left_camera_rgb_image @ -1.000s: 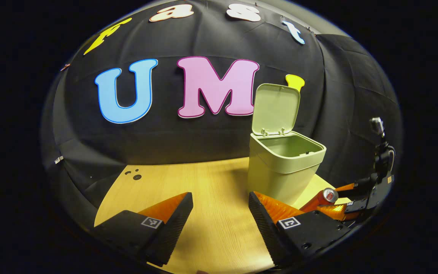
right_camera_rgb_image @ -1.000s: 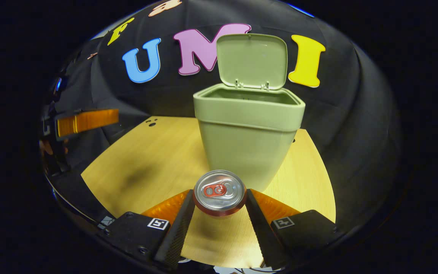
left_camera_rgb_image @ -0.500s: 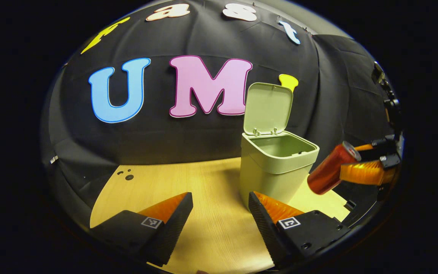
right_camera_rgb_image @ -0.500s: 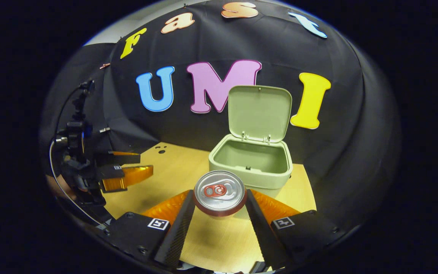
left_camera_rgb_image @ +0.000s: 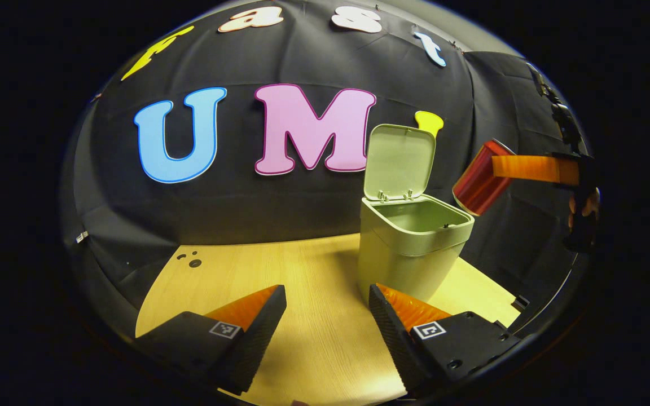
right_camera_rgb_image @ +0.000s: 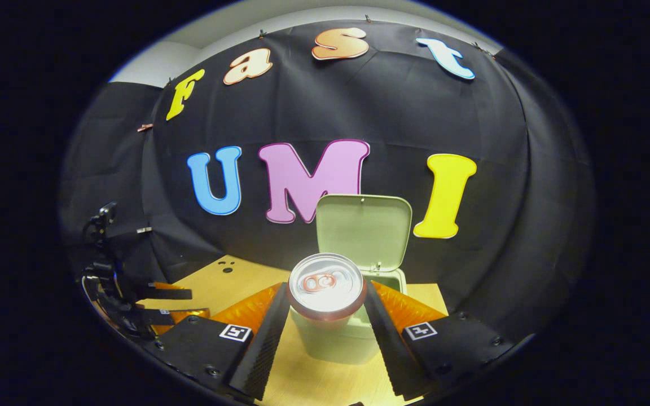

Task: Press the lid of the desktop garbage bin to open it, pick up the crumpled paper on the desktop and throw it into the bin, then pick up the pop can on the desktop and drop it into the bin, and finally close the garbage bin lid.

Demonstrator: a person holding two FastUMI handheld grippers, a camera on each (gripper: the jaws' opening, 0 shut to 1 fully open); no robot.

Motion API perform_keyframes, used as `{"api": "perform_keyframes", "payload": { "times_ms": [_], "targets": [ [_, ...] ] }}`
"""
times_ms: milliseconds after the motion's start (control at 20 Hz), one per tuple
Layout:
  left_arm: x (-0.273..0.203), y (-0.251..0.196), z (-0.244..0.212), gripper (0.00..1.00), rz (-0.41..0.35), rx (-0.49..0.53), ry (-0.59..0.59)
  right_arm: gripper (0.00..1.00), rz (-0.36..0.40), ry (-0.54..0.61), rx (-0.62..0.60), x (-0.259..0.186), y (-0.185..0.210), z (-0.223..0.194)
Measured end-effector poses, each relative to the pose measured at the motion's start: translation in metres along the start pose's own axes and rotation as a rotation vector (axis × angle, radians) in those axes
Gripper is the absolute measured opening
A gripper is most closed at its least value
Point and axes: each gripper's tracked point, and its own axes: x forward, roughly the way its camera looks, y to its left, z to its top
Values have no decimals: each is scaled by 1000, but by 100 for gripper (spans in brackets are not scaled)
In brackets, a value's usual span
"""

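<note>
- The right tongs [right_camera_rgb_image: 325,316] grip a pop can [right_camera_rgb_image: 326,286] between both fingers, top facing the camera, raised in the air.
- Just ahead of and below these tongs stands the bin [right_camera_rgb_image: 353,332], its lid [right_camera_rgb_image: 363,230] upright and open.
- Seen from the left tongs [left_camera_rgb_image: 328,321], the can [left_camera_rgb_image: 478,177] hangs tilted, above and just beside the bin's [left_camera_rgb_image: 409,248] far rim, not yet over its mouth.
- The left tongs sit spread wide and hold nothing, low over the wooden surface [left_camera_rgb_image: 313,282], bin ahead to their right.
- No crumpled paper lies on the visible surface; the bin's inside is too shadowed to tell.
- By these signs: lid open, can on its way; left are dropping it and closing the lid.
</note>
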Motion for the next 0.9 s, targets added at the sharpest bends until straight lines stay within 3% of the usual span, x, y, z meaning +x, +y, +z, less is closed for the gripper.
{"api": "perform_keyframes", "payload": {
  "times_ms": [450, 750, 900],
  "targets": [
    [-6, 12, 1, 95, 36, -14, -5, 83, -40, 50, 12, 69, -30, -28],
    [-7, 22, -1, 95, 65, -18, 3, 83, 35, 139, 58, 92, -5, -61],
    [-8, 26, -4, 95, 78, -25, 10, 83, 6, 164, 10, 99, -9, -71]
  ]
}}
